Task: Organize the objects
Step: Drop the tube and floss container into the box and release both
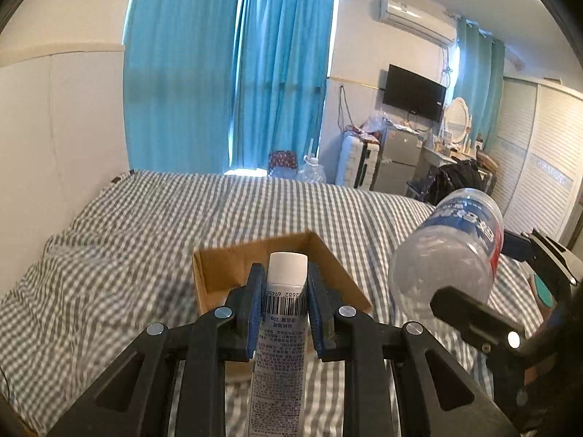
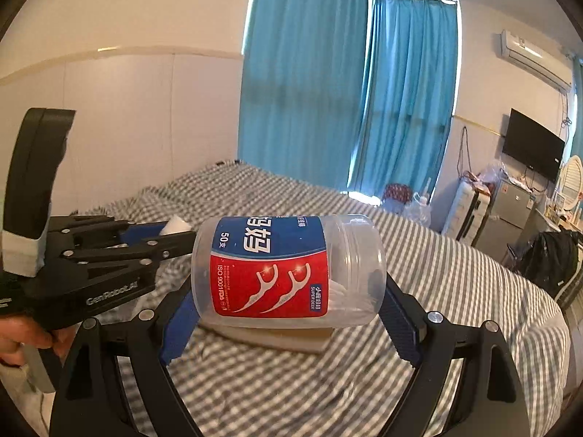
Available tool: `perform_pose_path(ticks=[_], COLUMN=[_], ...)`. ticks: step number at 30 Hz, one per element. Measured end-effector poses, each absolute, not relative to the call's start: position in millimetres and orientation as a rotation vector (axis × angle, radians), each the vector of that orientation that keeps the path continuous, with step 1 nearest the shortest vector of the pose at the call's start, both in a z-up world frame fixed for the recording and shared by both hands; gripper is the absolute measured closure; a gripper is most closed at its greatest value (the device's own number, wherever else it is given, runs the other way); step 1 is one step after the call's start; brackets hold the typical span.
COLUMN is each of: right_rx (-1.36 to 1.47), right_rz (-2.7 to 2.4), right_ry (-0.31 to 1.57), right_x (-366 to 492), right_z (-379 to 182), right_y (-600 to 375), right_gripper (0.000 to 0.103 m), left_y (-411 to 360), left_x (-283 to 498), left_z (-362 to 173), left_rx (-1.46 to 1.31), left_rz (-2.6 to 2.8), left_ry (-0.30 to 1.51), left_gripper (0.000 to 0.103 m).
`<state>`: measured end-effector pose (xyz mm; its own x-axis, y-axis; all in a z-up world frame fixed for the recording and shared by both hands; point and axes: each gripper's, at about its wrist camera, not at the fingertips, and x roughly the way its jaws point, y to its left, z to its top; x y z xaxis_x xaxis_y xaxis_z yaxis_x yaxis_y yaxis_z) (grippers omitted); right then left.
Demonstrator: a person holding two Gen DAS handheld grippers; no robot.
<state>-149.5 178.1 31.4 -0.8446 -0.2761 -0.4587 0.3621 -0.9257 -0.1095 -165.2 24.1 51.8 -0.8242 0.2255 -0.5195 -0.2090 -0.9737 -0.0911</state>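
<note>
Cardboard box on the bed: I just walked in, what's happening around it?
A person holds two grippers above the grey checked bed. The left gripper is shut on a small white-capped tube; the right gripper clamps a clear plastic floss-pick jar lying sideways. Both hang near the open brown cardboard box; nothing has been dropped in yet.

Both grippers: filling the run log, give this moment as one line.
left gripper: shut on tube | right gripper: shut on floss-pick jar | cardboard box: on bed
</note>
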Motion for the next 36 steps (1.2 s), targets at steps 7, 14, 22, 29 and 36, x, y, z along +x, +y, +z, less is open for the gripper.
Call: perform_pose_path(ticks=[7,14,22,29,36], right_rx=[0.624,0.691,0.797,0.85,0.913], right_rz=[-2.707,-2.689,-2.687,-2.661,-2.623], right_ry=[0.252,0.219,0.154,0.14,0.088], right_x=[-198.3,-257.9,-316.7,-345.4,-366.0], right_z=[42.6,19.0,-24.8,-53.1,-77.9], right_y=[167.6,159.0,160.4,158.8,149.0], right_gripper=[0.015,0.015,0.015,0.015,0.015], left_y=[24.0,20.7,20.3,18.5,18.7], left_x=[-222.9,-278.4,-314.4,-322.3,-325.2], left_z=[47.0,5.5,-44.5,-68.3,-80.2], left_rx=[-0.84,-0.957,-1.097,-1.173,-1.212], left_rz=[2.806,2.779,2.741,2.692,2.675], left_ry=[-0.047,-0.067,-0.058,-0.036,-0.045], left_gripper=[0.081,0.081,0.081,0.081,0.08])
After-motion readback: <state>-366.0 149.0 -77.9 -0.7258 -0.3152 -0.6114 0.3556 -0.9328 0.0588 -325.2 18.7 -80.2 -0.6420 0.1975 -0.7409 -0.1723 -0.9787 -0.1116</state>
